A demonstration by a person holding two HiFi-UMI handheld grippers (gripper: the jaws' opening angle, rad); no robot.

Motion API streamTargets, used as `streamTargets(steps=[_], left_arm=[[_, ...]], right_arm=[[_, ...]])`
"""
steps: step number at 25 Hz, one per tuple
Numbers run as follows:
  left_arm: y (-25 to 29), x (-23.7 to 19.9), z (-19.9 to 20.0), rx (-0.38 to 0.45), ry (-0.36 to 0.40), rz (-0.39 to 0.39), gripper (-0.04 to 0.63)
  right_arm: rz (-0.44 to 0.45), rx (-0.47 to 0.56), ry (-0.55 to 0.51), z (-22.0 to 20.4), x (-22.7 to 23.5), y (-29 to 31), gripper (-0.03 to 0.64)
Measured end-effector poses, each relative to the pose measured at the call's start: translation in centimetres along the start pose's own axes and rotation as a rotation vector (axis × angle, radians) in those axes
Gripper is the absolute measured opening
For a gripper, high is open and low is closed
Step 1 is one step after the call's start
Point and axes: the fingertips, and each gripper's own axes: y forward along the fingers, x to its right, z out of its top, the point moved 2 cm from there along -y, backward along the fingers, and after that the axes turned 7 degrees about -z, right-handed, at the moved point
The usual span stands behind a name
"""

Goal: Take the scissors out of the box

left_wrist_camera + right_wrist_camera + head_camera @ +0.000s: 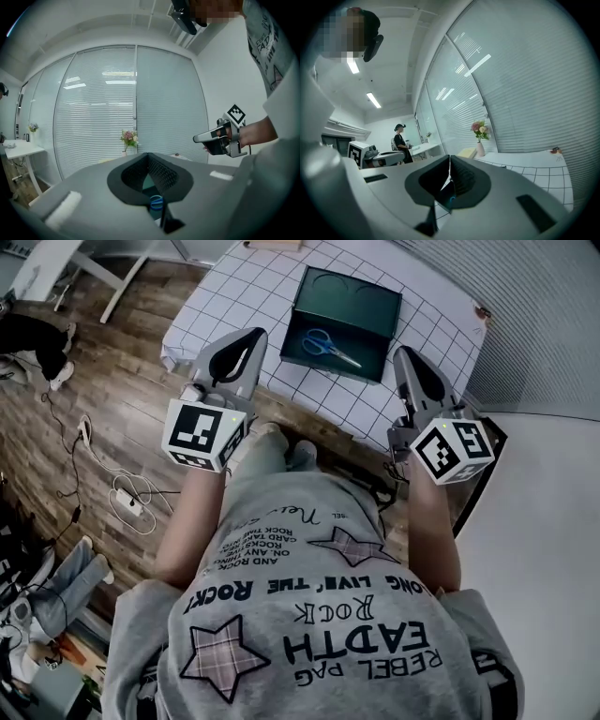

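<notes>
An open dark green box point(361, 298) lies on the white gridded table point(234, 287). Scissors point(330, 346) with blue handles lie inside it near its front edge. My left gripper point(255, 336) hovers at the table's near edge, just left of the box, with its jaws closed tip to tip and nothing between them. My right gripper point(403, 354) hangs level with it to the right of the box, also shut and empty. In the left gripper view, the blue handles point(156, 202) peek through the gap behind the closed tips point(148, 155), and the right gripper point(199, 138) shows off to the right.
Window blinds run behind the table, and a vase of flowers point(480, 136) stands at its far end. Cables and a power strip point(127, 498) lie on the wooden floor to the left. Another person point(400, 140) stands at a white desk in the background.
</notes>
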Motion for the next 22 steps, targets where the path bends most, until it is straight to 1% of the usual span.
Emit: streamTargets(steps=[4,7,12,17,22], left_arm=[[1.8,-1.0,-0.1,-0.002,-0.007,-0.033,0.005],[3.3,-2.0,0.0,0.000,-0.008,-0.066,0.004],[6.2,-3.6,0.6,0.003,-0.018,-0.162,0.005],[9.2,-6.1,1.0,0.000,-0.015,-0.228,0.005],[11.7,-8.6,1.0,0.007,-0.017,-0.303,0.004]], right_arm=[[-0.014,-0.009,-0.003,0.2,0.4,1.3,0.014],[-0.044,-0.008,-0.003,0.7,0.8,2.2,0.014],[-0.082,0.005,0.021,2.1,1.1,4.1,0.014],[-0.112,0.024,0.033,3.4,0.9,7.3,0.014],[-0.189,0.049,0.042,4.7,1.7,9.0,0.014]])
